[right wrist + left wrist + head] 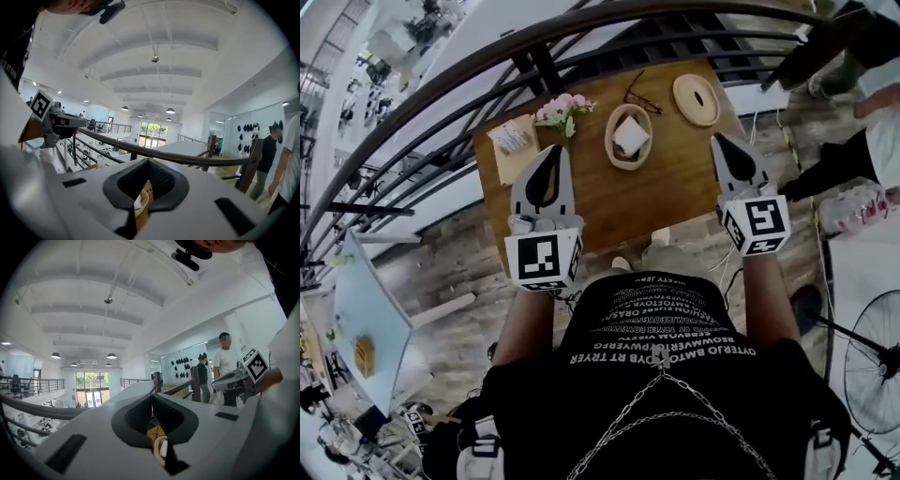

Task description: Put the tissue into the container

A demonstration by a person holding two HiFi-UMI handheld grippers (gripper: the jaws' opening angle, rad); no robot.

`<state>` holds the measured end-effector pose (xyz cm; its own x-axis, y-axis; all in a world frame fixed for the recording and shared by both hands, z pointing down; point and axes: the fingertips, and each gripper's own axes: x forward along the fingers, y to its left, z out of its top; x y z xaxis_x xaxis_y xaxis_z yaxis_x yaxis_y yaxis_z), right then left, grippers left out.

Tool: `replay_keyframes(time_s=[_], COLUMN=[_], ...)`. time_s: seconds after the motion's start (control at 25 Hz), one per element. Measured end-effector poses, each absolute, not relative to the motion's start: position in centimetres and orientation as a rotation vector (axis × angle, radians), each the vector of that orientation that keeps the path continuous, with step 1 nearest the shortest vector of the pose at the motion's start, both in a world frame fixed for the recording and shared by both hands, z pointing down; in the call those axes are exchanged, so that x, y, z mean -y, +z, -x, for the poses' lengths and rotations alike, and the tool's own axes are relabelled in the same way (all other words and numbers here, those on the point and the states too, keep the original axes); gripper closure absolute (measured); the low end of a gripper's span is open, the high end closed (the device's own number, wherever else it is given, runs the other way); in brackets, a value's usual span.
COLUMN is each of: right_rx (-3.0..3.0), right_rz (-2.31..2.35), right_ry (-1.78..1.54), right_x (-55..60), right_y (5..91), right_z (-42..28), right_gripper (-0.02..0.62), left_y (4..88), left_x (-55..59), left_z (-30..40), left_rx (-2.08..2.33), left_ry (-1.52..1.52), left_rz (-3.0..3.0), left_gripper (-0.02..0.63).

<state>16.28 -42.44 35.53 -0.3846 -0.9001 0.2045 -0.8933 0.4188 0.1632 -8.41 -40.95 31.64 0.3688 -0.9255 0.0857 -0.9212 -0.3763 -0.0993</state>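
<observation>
A white tissue [630,135] lies inside the oval wooden container [615,150] at the middle of the wooden table [675,187]. My left gripper [556,148] hovers over the table's left part, to the left of the container, shut and empty. To the right of the container my right gripper [717,139] is held over the table's right part, also shut with nothing in it. In the left gripper view, the container [157,448] shows through the gap below the shut left gripper [151,397]. In the right gripper view, the container [142,206] with the tissue [137,202] shows below the shut right gripper [147,161].
A round wooden lid [696,99], glasses [639,97], pink flowers [563,110] and a small packet [512,139] lie on the table's far half. A dark railing [581,37] runs behind the table. A person [872,141] and a fan [872,366] are at the right.
</observation>
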Motion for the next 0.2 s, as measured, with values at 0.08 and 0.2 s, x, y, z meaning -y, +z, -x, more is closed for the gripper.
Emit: replay_keyframes(time_s=[0.08, 0.2], right_rx=[2.408, 2.407], right_rz=[-1.547, -1.521], right_ry=[-0.023, -0.006], right_x=[43.5, 45.5], right_y=[36.4, 37.2], right_z=[-16.4, -16.5], right_gripper=[0.581, 0.581], left_y=[32.1, 32.5], left_x=[42.1, 44.4], left_z=[7.7, 6.6], left_rx=[-1.729, -1.715], left_ry=[-0.196, -0.218], left_rz=[2.577, 2.576], left_gripper=[0.577, 0.577])
